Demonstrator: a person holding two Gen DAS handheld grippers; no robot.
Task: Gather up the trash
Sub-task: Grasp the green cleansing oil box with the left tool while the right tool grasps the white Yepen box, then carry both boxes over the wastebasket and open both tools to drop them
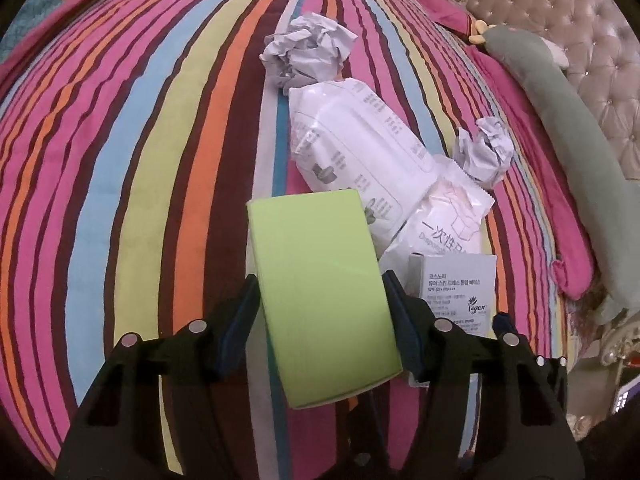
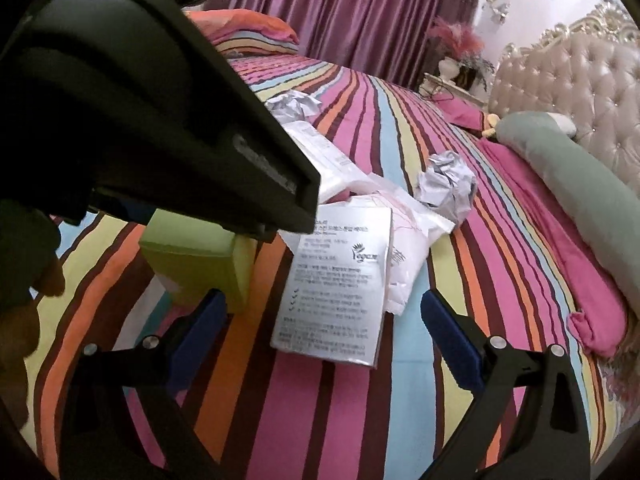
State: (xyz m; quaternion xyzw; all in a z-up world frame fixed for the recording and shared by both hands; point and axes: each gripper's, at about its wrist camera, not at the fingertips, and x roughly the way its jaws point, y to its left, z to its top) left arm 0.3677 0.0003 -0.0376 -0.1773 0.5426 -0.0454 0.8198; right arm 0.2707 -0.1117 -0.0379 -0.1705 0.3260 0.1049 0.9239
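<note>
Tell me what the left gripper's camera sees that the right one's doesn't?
Only the left wrist view shows the left gripper clamped on the green box from both sides. Only the right wrist view shows the purple curtain and the open right gripper around the silver carton, not touching. Both show the striped bedspread, crumpled paper and tufted headboard.

Striped bedspread (image 1: 120,160), tufted headboard (image 1: 580,60)
</note>
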